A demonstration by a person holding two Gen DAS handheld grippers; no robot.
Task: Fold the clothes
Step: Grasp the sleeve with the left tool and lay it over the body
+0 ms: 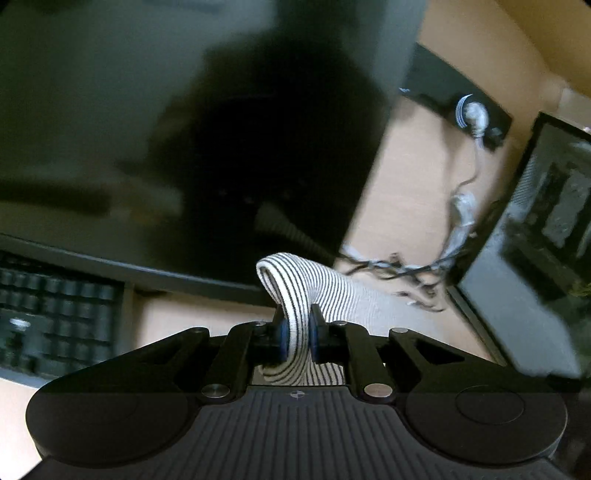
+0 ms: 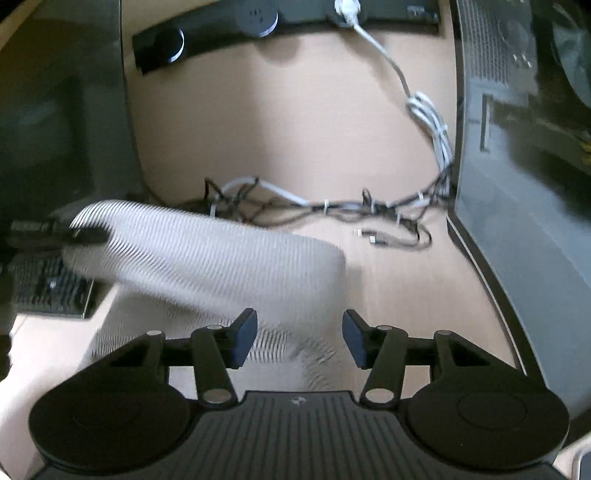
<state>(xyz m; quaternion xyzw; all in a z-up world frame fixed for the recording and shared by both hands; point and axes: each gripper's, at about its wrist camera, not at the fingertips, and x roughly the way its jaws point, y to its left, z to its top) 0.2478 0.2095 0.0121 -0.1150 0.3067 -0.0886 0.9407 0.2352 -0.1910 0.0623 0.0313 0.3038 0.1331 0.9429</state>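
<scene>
A white garment with thin black stripes (image 1: 295,291) is pinched between the blue pads of my left gripper (image 1: 298,341), which is shut on a fold of it and holds it off the desk. In the right wrist view the same striped garment (image 2: 207,254) hangs blurred across the left and middle, with the left gripper (image 2: 86,234) gripping its far end. My right gripper (image 2: 299,341) is open, its jaws wide apart just above the garment's near edge, holding nothing.
A beige desk (image 2: 280,129) carries a tangle of cables (image 2: 369,210), a black power strip (image 2: 221,33), a keyboard (image 2: 48,288) at the left, a dark monitor (image 1: 184,129) and a dark computer case (image 2: 517,166) at the right.
</scene>
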